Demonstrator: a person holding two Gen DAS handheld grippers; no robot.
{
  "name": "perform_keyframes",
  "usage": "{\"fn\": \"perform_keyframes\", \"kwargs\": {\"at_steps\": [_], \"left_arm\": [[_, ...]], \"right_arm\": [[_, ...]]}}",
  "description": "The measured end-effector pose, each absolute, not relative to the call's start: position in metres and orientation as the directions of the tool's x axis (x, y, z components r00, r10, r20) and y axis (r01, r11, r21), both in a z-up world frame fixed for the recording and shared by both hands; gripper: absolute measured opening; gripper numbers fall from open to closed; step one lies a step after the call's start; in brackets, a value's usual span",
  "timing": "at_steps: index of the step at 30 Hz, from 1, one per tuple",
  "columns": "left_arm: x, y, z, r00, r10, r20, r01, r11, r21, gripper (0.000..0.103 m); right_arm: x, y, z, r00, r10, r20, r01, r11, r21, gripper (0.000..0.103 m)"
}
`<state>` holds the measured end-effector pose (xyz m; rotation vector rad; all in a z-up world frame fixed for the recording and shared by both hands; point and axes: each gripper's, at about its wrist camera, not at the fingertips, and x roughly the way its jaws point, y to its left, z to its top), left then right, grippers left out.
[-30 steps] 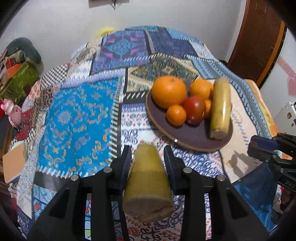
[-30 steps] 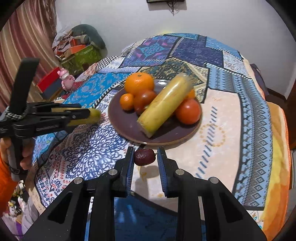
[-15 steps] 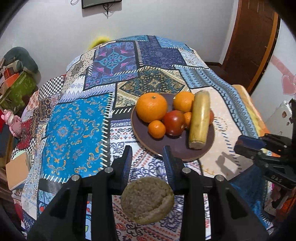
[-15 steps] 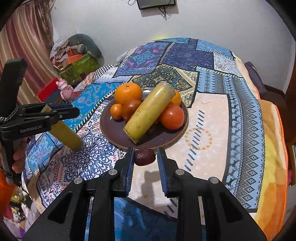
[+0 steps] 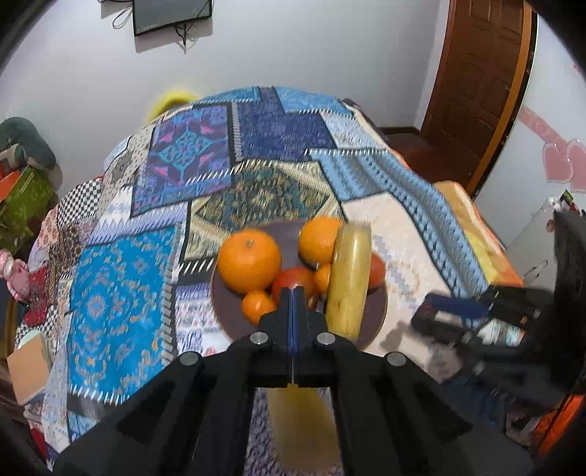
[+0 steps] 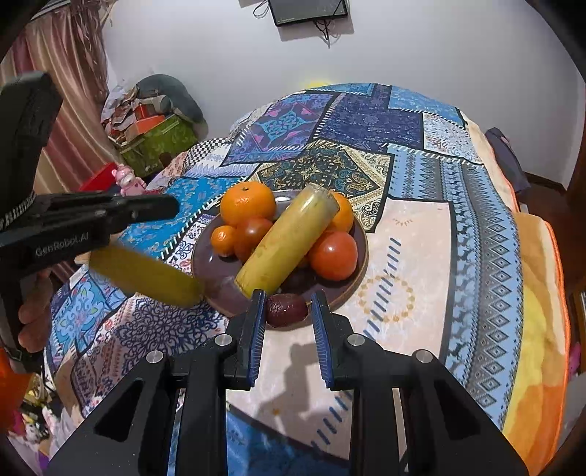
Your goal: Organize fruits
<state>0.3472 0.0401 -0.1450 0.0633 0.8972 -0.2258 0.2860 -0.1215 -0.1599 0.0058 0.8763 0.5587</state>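
Observation:
A dark plate (image 6: 344,289) holds oranges (image 6: 247,203), tomatoes (image 6: 336,255) and a yellow banana piece (image 6: 285,241); the plate also shows in the left wrist view (image 5: 227,304). My left gripper (image 5: 292,293) is shut with nothing between its fingers. A second yellow banana piece (image 6: 144,274) is below it, blurred, its tip by the plate's left rim; it also shows under the fingers in the left wrist view (image 5: 300,428). My right gripper (image 6: 287,309) holds a small dark red fruit (image 6: 285,310) just in front of the plate.
A patchwork cloth (image 6: 421,153) covers the round table. Boxes and a pink toy (image 6: 128,179) sit on the left beyond the table. A wooden door (image 5: 476,80) is at the right. A screen (image 6: 307,11) hangs on the wall.
The left gripper let go of the banana piece and closed; the piece has slipped down out of the fingers. Both grippers have risen and tilted back. The right gripper still holds the dark fruit.

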Motion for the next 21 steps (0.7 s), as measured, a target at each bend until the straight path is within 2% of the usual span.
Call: {"fn": "perform_keyframes", "kwargs": {"at_steps": [3, 9, 12, 14, 17, 21], "left_arm": [[0.359, 0.033, -0.146, 0.61, -0.149, -0.778, 0.222, 0.975, -0.013, 0.0], [0.357, 0.043, -0.157, 0.585, -0.153, -0.797, 0.196, 0.98, -0.045, 0.002], [0.342, 0.051, -0.169, 0.55, -0.146, -0.822, 0.183, 0.982, -0.052, 0.02], [0.332, 0.053, -0.177, 0.532, -0.137, -0.836, 0.173, 0.984, -0.051, 0.04], [0.317, 0.055, -0.19, 0.502, -0.135, -0.854, 0.166, 0.984, -0.058, 0.05], [0.301, 0.055, -0.21, 0.449, -0.155, -0.88, 0.159, 0.983, -0.092, 0.052]], "right_arm": [[0.294, -0.117, -0.167, 0.492, 0.469, -0.734, -0.463, 0.855, 0.236, 0.023], [0.296, -0.116, -0.175, 0.475, 0.476, -0.74, -0.471, 0.848, 0.242, 0.023], [0.296, -0.116, -0.177, 0.472, 0.473, -0.744, -0.475, 0.848, 0.238, 0.023], [0.297, -0.118, -0.177, 0.469, 0.473, -0.746, -0.471, 0.848, 0.241, 0.023], [0.296, -0.12, -0.177, 0.469, 0.471, -0.747, -0.465, 0.851, 0.245, 0.023], [0.292, -0.123, -0.176, 0.472, 0.463, -0.75, -0.461, 0.855, 0.238, 0.023]]}}
